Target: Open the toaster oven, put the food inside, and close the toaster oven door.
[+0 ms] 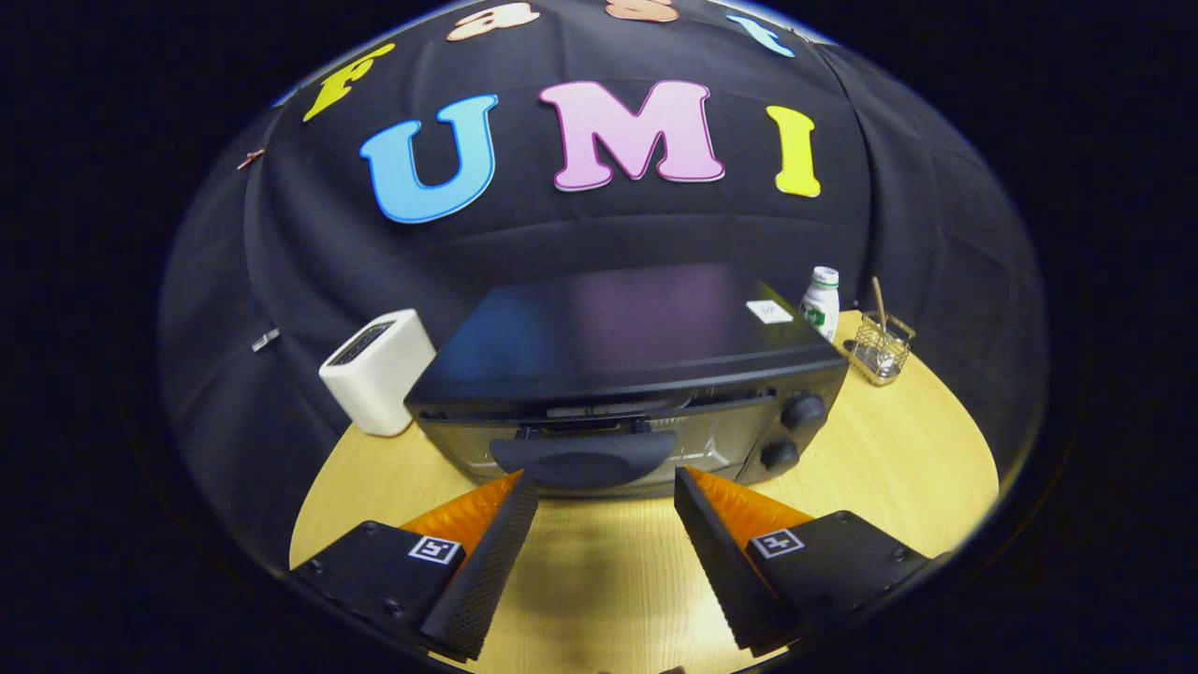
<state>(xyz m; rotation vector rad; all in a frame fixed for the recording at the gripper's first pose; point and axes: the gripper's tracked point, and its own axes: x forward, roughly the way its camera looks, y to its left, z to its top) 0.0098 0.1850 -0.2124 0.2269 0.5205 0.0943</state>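
One toaster oven (625,374) stands in the middle of the pale wooden table (889,449), a dark, boxy thing with a flat glossy top that mirrors the colours of the wall behind it. A small white sticker (769,312) sits near the back right corner of that top. The door (599,447) is up, with a thin gap showing along its upper edge, and a broad dark handle (585,461) curves across its front. Two round knobs (803,410) are set one above the other at the right end of the front panel.

The gripper (606,489) has its fingers spread wide apart, with nothing held between them and bare tabletop showing in the gap. Neither tip seems to touch the oven, though both come close to its lower front.

The oven lies just ahead of the fingers, squarely facing them, with the door handle centred in the opening between the two tips. Left of the oven, just beside it, stands a white slot toaster (377,372). Beyond its right rear corner is a small white bottle (821,301) with a green label, and near that a wire basket (881,347) with a stick standing in it.
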